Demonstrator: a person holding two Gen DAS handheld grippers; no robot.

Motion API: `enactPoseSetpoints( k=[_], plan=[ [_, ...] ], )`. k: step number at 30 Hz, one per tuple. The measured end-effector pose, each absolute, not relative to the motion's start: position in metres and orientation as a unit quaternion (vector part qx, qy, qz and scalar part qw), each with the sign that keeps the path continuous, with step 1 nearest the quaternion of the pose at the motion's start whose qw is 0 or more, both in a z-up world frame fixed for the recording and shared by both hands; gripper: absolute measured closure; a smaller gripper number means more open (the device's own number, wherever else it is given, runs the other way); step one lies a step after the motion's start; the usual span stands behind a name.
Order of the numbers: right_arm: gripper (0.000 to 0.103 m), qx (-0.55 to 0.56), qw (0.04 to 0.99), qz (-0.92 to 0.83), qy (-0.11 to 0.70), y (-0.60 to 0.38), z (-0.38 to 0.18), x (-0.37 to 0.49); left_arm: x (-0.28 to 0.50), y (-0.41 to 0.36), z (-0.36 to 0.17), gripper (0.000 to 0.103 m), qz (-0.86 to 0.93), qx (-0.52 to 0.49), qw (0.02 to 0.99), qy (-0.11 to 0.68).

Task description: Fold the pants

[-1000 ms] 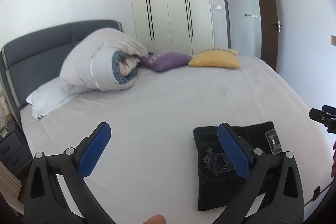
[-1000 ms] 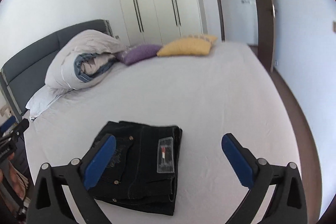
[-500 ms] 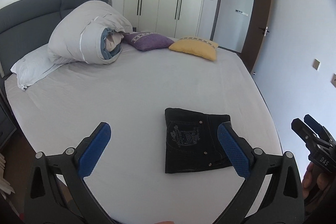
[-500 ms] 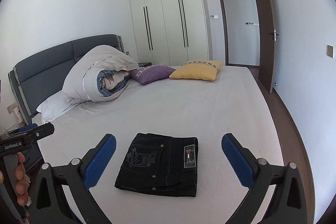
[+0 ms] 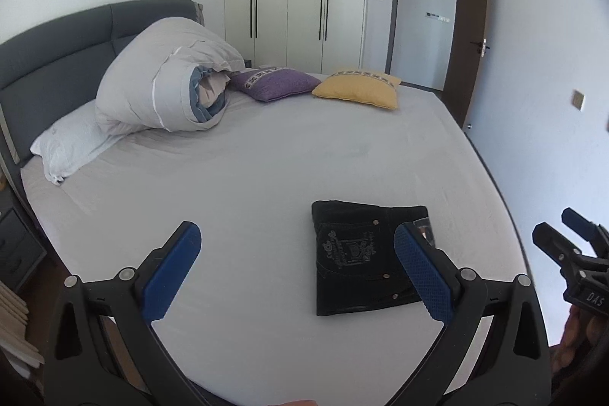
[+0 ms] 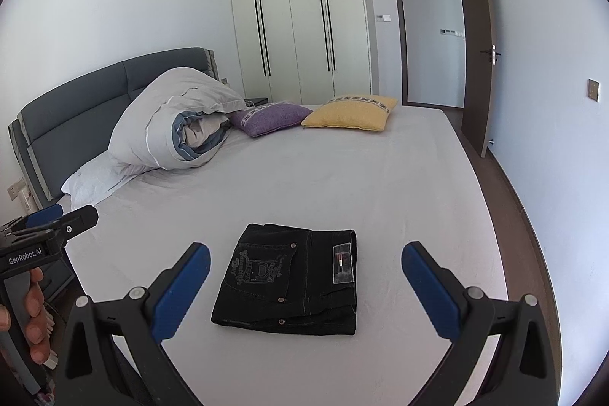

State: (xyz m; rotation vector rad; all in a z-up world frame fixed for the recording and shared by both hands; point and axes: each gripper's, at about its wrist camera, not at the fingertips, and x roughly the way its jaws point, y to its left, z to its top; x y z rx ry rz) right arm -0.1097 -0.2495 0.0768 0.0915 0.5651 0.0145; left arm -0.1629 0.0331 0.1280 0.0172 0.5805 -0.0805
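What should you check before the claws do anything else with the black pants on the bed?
1. Pants folded: the black pants lie in a compact rectangle with the pocket up. Ok.
2. Pants fully on the bed, away from its edge. Ok.
3. Left claw empty, its blue pads wide apart. Ok.
4. Right claw empty, wide apart, not touching the pants. Ok.
5. Layers lined up: the near edge looks a little uneven in the right wrist view, but the underside is hidden. Cannot tell.
6. Space around the pants: the purple cushion, yellow cushion and rolled duvet sit far off near the headboard. Ok.
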Motion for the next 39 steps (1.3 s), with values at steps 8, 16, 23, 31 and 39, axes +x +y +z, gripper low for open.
enactPoseSetpoints(
  k=[8, 16, 23, 31, 39],
  plan=[
    [0.000, 0.049, 0.955, 0.002, 0.294, -0.246, 0.074, -0.106, -0.158, 0.012, 0.111, 0.000, -0.007, 0.043, 0.954, 0.296],
    [0.000, 0.054, 0.945, -0.018, 0.322, -0.251, 0.070, -0.102, -0.134, 0.005, 0.082, 0.000, -0.015, 0.016, 0.941, 0.339],
    [0.000, 0.051, 0.938, -0.023, 0.341, -0.252, 0.062, -0.098, -0.120, 0.001, 0.060, 0.000, -0.012, 0.004, 0.932, 0.363],
    [0.000, 0.044, 0.933, -0.016, 0.357, -0.244, 0.051, -0.094, -0.113, -0.002, 0.041, 0.000, -0.012, 0.000, 0.925, 0.379],
    [0.000, 0.047, 0.929, -0.015, 0.367, -0.244, 0.043, -0.091, -0.110, -0.005, 0.029, 0.000, -0.011, -0.002, 0.921, 0.389]
  ],
)
